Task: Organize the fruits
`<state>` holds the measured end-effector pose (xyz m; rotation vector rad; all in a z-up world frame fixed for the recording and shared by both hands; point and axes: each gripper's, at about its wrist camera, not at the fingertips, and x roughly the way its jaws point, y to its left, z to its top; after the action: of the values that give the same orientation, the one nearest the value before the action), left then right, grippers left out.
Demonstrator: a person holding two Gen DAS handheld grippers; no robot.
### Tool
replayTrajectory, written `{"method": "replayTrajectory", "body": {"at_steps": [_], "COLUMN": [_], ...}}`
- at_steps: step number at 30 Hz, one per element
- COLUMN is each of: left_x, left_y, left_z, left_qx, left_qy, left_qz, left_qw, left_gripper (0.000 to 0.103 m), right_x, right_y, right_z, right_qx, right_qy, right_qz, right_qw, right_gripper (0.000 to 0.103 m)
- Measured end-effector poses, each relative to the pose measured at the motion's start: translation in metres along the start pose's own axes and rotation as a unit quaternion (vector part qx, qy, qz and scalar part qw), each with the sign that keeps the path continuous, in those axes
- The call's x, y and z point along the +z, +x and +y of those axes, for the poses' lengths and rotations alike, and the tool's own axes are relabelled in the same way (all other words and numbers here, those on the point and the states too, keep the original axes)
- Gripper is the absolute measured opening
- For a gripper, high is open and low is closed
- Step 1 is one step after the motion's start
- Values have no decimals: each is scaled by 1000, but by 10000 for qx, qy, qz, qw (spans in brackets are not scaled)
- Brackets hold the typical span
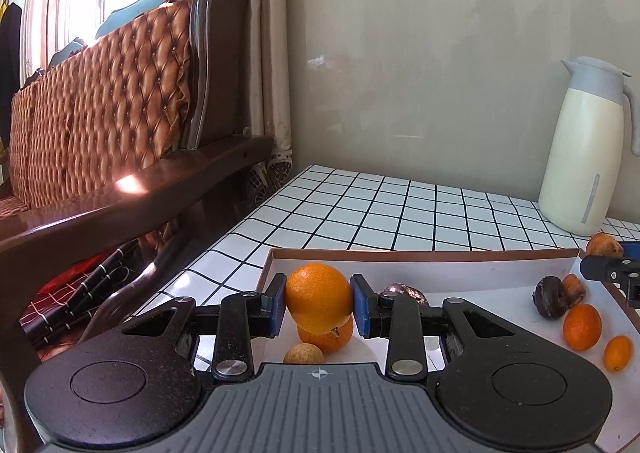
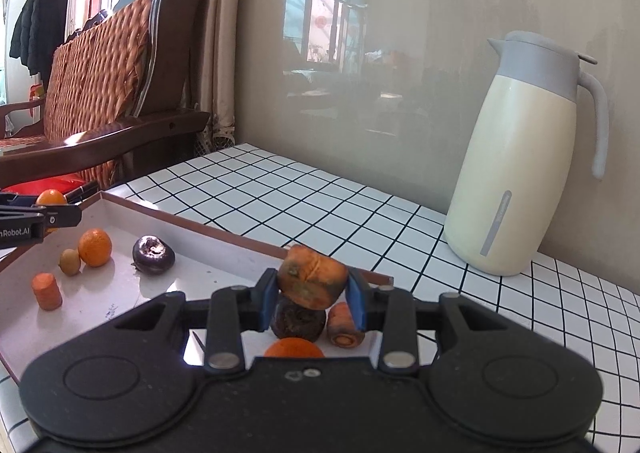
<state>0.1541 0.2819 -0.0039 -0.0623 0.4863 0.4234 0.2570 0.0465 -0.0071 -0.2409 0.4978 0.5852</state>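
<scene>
Clearly both tools are loaded: the left tool (image 1: 319,303) pinches an orange (image 1: 319,297) above the tray (image 1: 440,257), another orange directly beneath, while the right tool (image 2: 312,299) pinches a carrot chunk (image 2: 312,281) over the tray's opposite end.

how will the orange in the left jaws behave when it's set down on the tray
The orange looks round and smooth, so it will probably roll on the flat tray. The left gripper pinches it only at its sides, so it may slip. It seems firm, not squashed.
</scene>
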Motion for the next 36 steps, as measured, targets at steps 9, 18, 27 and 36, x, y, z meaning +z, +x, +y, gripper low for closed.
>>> {"method": "replayTrajectory", "body": {"at_steps": [9,18,27,36], "left_x": [2,9,5,2], "left_y": [6,-13,-9,-10], "left_z": [-12,-9,-11,-12], "left_qx": [-113,145,155,170], "left_qy": [109,34,57,119], "left_qz": [28,-641,-498,-411], "left_qw": [9999,9978,9986,9989], "left_gripper": [34,103,103,103], "right_x": [3,8,8,6], "right_y": [7,-10,-4,-4], "right_z": [-2,-2,2,4], "right_qx": [73,-228,-243,-248], "right_qy": [46,-58,-151,-166], "right_qz": [47,-677,-569,-427], "right_qw": [10000,9974,9980,9986], "right_gripper": [28,97,97,97]}}
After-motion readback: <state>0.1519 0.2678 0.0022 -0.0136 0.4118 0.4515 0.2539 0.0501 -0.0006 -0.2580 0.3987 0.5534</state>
